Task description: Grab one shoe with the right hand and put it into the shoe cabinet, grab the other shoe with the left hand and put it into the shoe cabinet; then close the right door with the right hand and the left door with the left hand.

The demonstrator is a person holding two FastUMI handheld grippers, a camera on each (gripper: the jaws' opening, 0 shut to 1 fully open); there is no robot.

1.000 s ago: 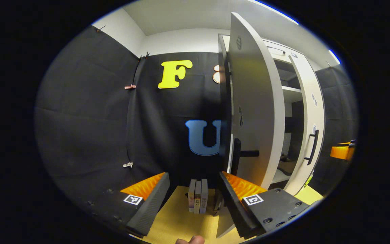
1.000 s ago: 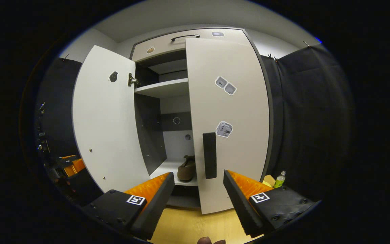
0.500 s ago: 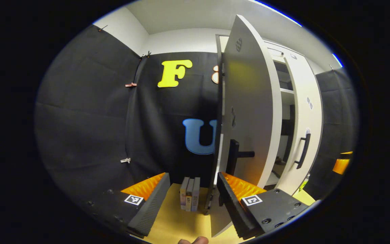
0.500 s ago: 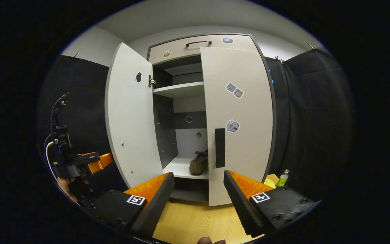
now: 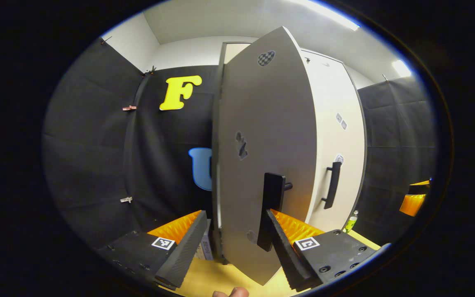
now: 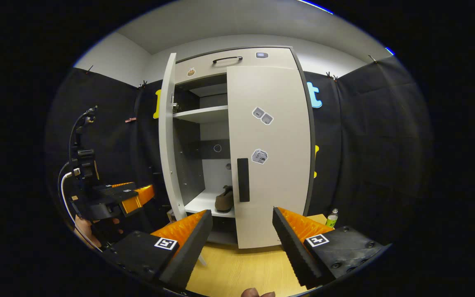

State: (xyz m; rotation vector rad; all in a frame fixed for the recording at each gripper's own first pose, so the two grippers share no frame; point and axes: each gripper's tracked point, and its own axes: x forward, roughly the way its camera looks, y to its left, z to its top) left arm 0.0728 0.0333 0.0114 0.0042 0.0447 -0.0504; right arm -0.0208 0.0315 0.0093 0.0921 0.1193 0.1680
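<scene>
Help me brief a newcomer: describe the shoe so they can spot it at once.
Find the tall pale shoe cabinet against the black wall. Behind its open left door, the low brown shoe sits on the white bottom shelf, the one item inside.

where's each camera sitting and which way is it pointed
Left gripper view: rides the left gripper, close against the half-open left door, its handle by one finger; a fingertip at the bottom.
Right gripper view: rides the right gripper, standing back, facing the cabinet front, shoe inside.
Shared: both doors; the right view also catches the left gripper.
</scene>
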